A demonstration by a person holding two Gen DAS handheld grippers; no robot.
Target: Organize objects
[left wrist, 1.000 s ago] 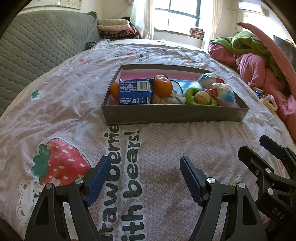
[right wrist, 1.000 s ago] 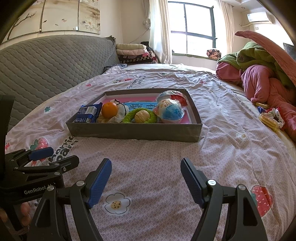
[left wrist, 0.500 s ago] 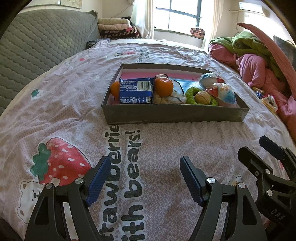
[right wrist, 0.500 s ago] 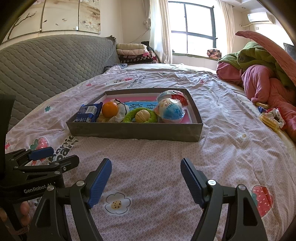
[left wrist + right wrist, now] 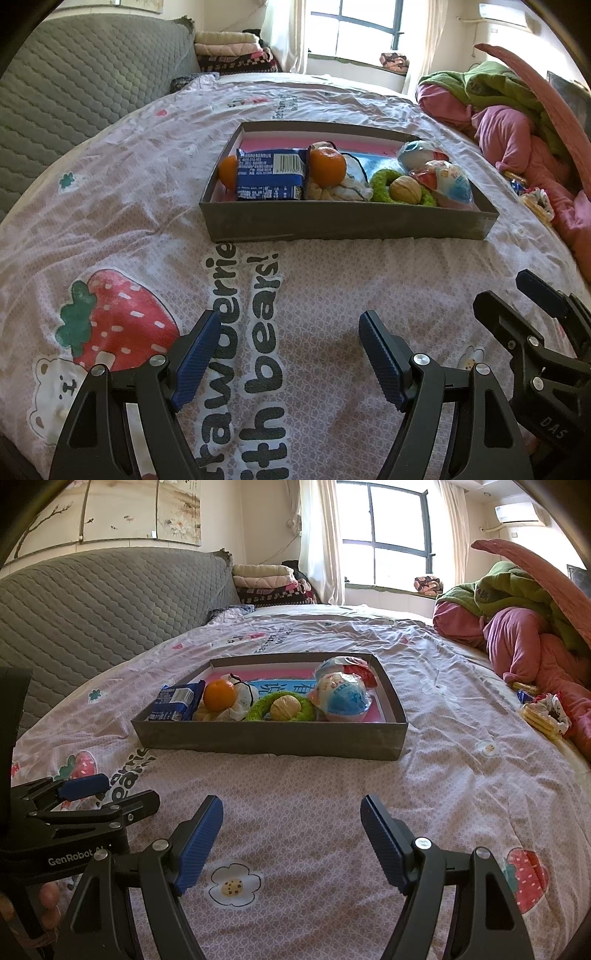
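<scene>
A shallow grey box (image 5: 347, 221) (image 5: 269, 738) sits on the bed. It holds a blue snack packet (image 5: 271, 173) (image 5: 177, 701), two oranges (image 5: 327, 166) (image 5: 219, 694), a green ring (image 5: 380, 181) (image 5: 258, 710) with a walnut (image 5: 405, 189) (image 5: 285, 707) in it, a crumpled white cloth (image 5: 347, 190) and two round wrapped snacks (image 5: 448, 181) (image 5: 341, 698). My left gripper (image 5: 290, 354) is open and empty, low over the sheet in front of the box. My right gripper (image 5: 291, 836) is open and empty, beside it on the right.
A pink strawberry-print sheet (image 5: 147, 206) covers the bed. A grey quilted headboard (image 5: 92, 605) is at the left. A pile of pink and green bedding (image 5: 517, 620) and some snack wrappers (image 5: 543, 716) lie at the right.
</scene>
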